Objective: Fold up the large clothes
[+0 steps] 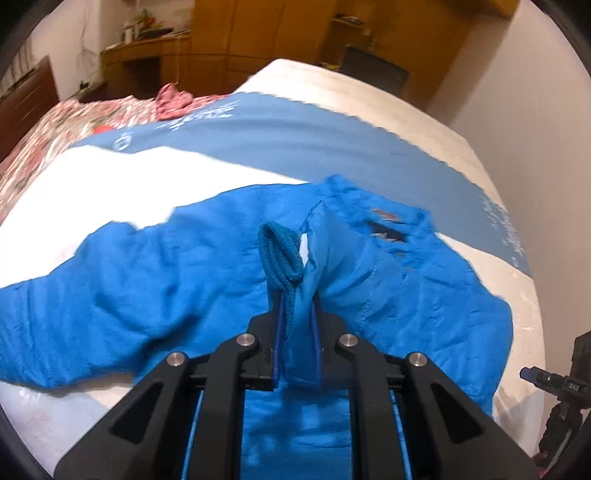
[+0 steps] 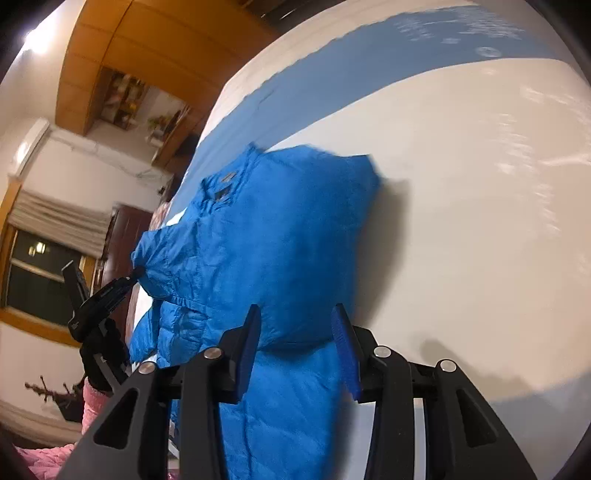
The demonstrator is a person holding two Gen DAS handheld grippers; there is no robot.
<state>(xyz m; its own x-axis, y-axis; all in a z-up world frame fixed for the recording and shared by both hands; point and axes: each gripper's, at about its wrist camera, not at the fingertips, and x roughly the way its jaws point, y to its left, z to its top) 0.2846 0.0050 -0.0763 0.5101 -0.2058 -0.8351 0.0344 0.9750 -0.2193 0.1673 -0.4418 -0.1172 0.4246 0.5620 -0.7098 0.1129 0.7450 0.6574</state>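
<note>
A bright blue padded jacket lies spread on the white and blue bed cover. My left gripper is shut on the jacket's sleeve end, with the knitted cuff sticking up between its fingers. In the right wrist view the jacket lies partly folded on the bed. My right gripper is open, its fingers on either side of the jacket's near edge, holding nothing. My left gripper shows at the left of that view, pinching the jacket's sleeve.
A floral quilt and a pink bundle lie at the bed's far left. Wooden wardrobes and a desk stand behind. A window and an air conditioner show in the right wrist view.
</note>
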